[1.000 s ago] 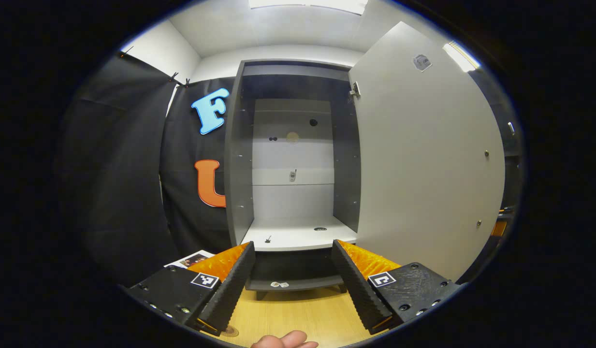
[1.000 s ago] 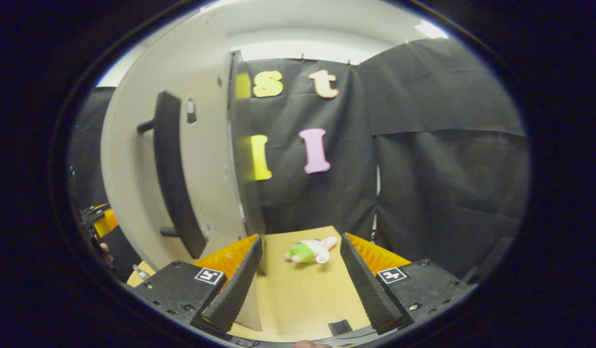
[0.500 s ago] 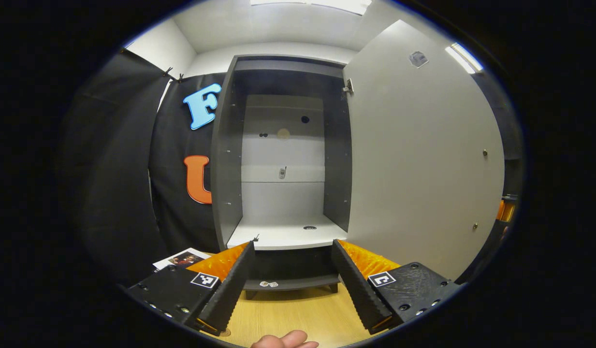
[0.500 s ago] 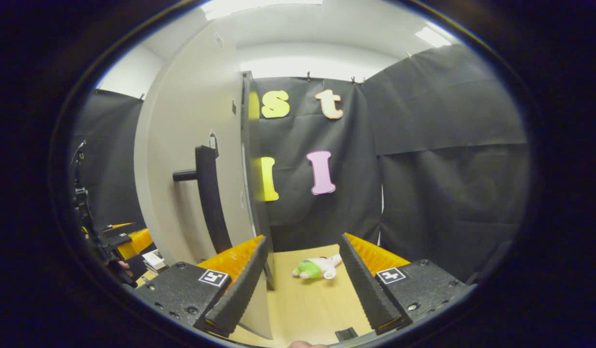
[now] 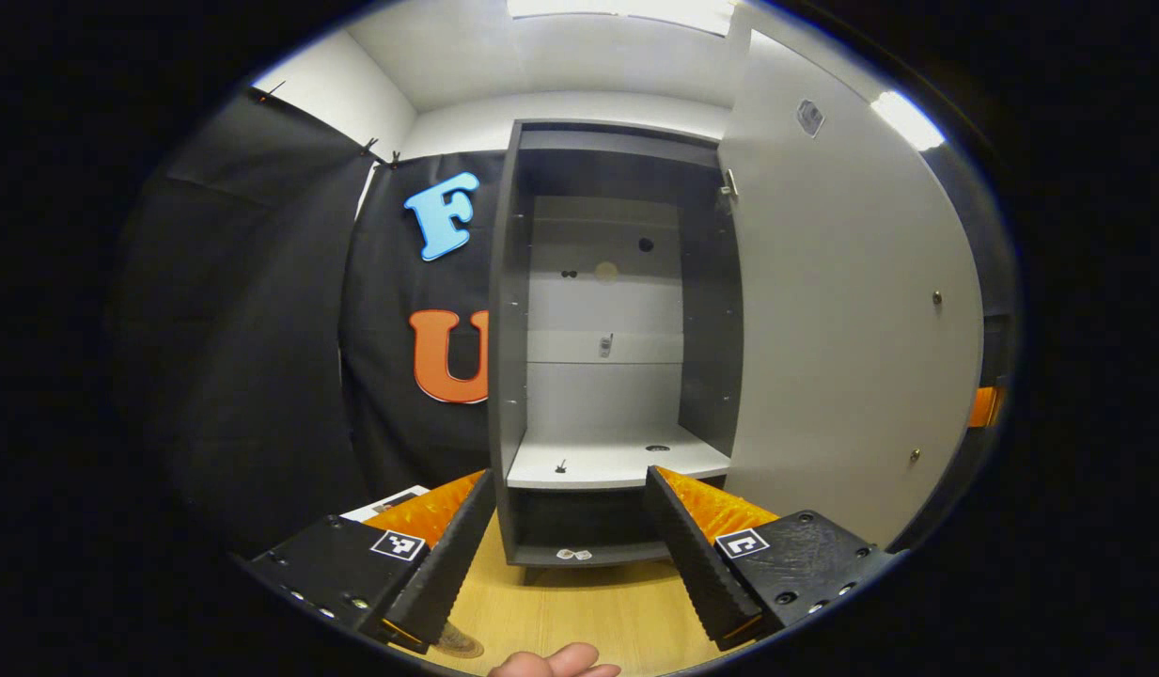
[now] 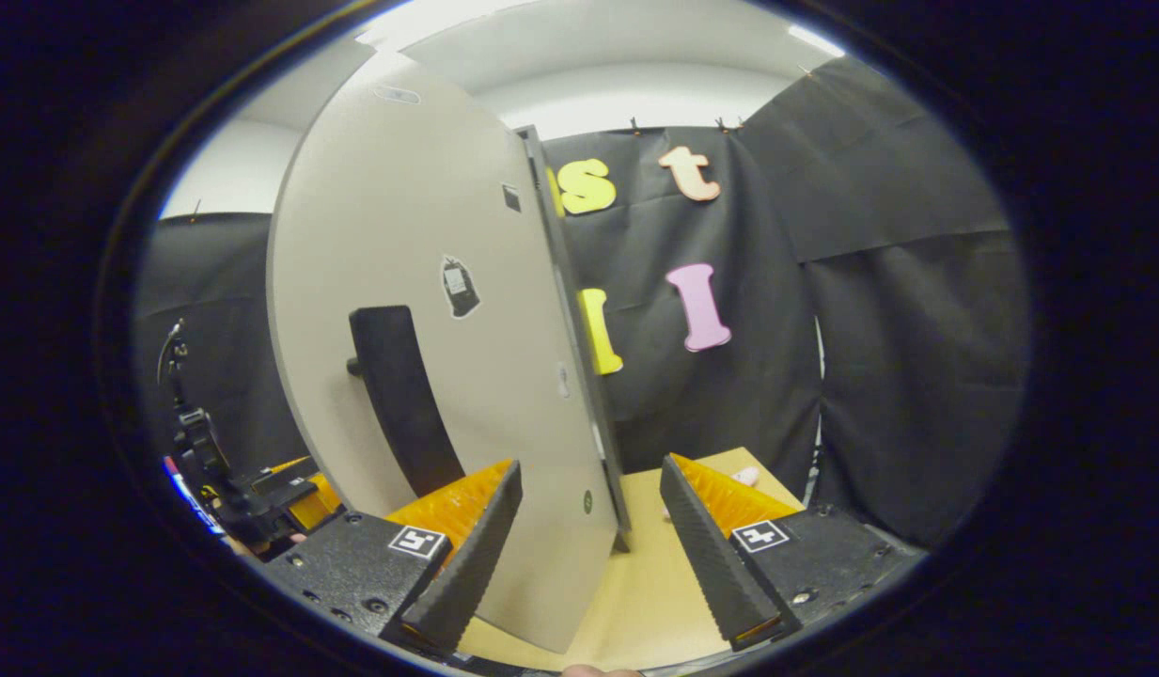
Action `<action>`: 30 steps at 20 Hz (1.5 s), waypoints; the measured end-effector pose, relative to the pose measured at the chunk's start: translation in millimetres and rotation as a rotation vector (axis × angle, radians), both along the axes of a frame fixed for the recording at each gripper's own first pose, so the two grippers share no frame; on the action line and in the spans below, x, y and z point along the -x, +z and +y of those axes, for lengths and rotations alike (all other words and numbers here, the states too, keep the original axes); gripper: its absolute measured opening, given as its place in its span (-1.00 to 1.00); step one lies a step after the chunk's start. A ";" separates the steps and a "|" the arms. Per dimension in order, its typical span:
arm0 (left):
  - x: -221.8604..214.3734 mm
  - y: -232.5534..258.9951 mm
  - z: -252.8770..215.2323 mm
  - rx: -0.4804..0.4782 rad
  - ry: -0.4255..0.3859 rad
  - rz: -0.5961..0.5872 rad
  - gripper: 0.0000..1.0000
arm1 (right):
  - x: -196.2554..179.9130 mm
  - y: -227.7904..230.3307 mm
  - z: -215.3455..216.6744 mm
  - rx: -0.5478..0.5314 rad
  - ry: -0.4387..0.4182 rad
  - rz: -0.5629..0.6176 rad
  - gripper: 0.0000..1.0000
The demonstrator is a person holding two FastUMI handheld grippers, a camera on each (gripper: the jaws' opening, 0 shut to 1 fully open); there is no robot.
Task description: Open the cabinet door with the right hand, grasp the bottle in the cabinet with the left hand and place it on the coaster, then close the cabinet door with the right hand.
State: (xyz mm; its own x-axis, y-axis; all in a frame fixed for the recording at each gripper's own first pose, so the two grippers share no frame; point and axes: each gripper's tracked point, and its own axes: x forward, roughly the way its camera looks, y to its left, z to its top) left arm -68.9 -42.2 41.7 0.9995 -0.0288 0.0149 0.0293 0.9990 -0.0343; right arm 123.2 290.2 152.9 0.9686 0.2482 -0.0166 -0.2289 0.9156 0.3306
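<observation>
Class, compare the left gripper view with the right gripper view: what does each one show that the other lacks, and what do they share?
Left gripper view: the cabinet's inside, its white shelf bare of any bottle, a paper on the table, and the open left claw.

Right gripper view: the door's outer face with its black handle, a pink toy partly hidden behind a finger, and the open right claw.

Both: the open door and the wooden table.
</observation>
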 end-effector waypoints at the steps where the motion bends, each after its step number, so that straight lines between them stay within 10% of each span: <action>1: 2.6 -2.5 9.8 0.002 0.015 0.003 0.92 | -4.6 5.4 10.1 -0.001 0.010 -0.012 0.92; 11: 13.9 -10.6 66.7 0.003 0.121 0.011 0.92 | -60.2 10.0 138.6 0.007 0.246 0.048 0.93; 30: -11.4 -3.2 26.0 -0.039 0.012 -0.009 0.90 | -49.2 -28.2 0.1 0.107 -0.100 0.058 0.94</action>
State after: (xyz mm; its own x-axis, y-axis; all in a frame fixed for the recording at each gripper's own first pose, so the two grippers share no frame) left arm -57.4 -16.2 38.5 0.9996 -0.0175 0.0228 0.0174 0.9998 0.0047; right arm 172.3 290.3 124.6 0.9851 0.1441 -0.0940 -0.1180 0.9635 0.2404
